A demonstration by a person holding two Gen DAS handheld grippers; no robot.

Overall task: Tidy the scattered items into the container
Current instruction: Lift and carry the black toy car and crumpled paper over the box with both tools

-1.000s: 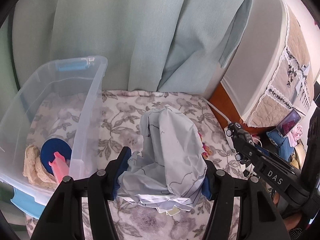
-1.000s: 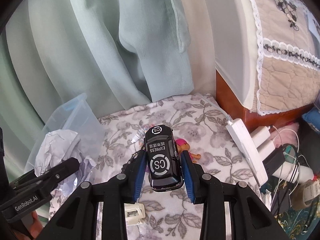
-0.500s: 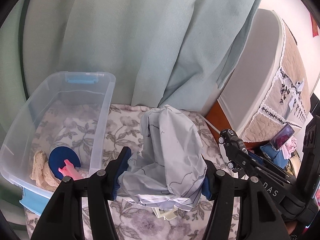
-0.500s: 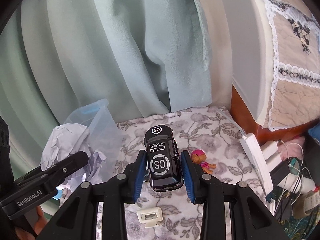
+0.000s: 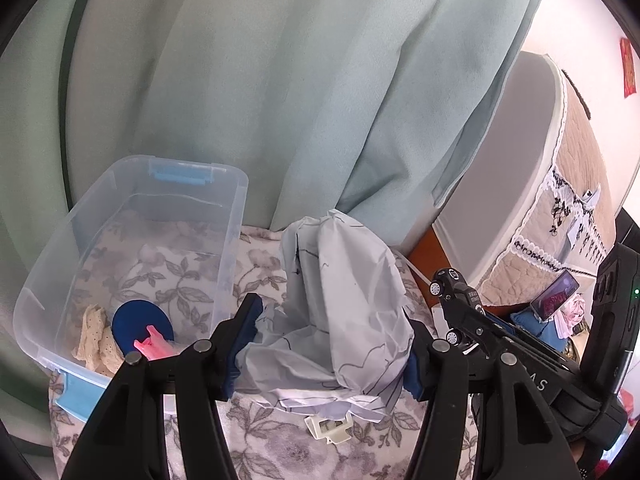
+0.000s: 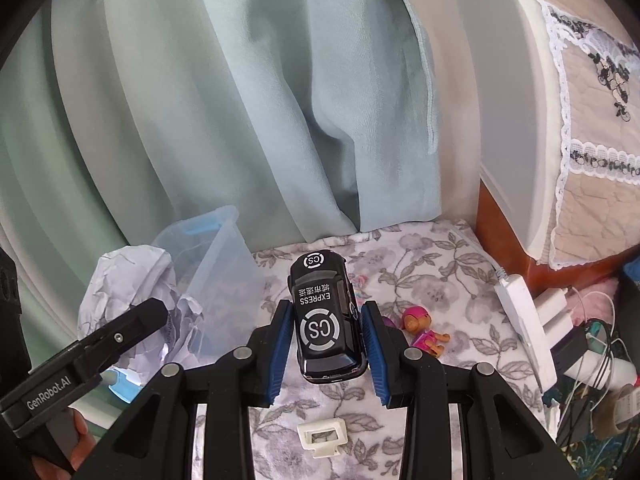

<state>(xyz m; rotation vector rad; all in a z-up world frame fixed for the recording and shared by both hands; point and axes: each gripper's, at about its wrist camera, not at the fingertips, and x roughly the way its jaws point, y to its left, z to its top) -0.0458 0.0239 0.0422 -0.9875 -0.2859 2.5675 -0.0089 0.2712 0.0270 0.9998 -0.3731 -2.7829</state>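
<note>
My left gripper (image 5: pixel 332 344) is shut on a crumpled ball of white paper (image 5: pixel 340 312) and holds it above the flowered cloth, just right of the clear plastic bin (image 5: pixel 236 216). The bin holds a blue disc (image 5: pixel 136 320), a pink item (image 5: pixel 152 346) and a lace piece (image 5: pixel 96 332). My right gripper (image 6: pixel 326 350) is shut on a black toy car (image 6: pixel 324 312) marked "CS EXPRESS", held above the cloth. In the right wrist view the bin (image 6: pixel 224 276) and paper (image 6: pixel 132 280) are at the left.
A small pink toy figure (image 6: pixel 420 326) and a white plastic clip (image 6: pixel 322 436) lie on the flowered cloth (image 6: pixel 420 264). A power strip (image 6: pixel 524 320) and cables sit at the right. Green curtains hang behind. A covered appliance (image 5: pixel 520 184) stands at the right.
Both grippers have lifted with their loads still held. The bin now shows more from above in the left wrist view. The pink figure has come out from behind the car.
</note>
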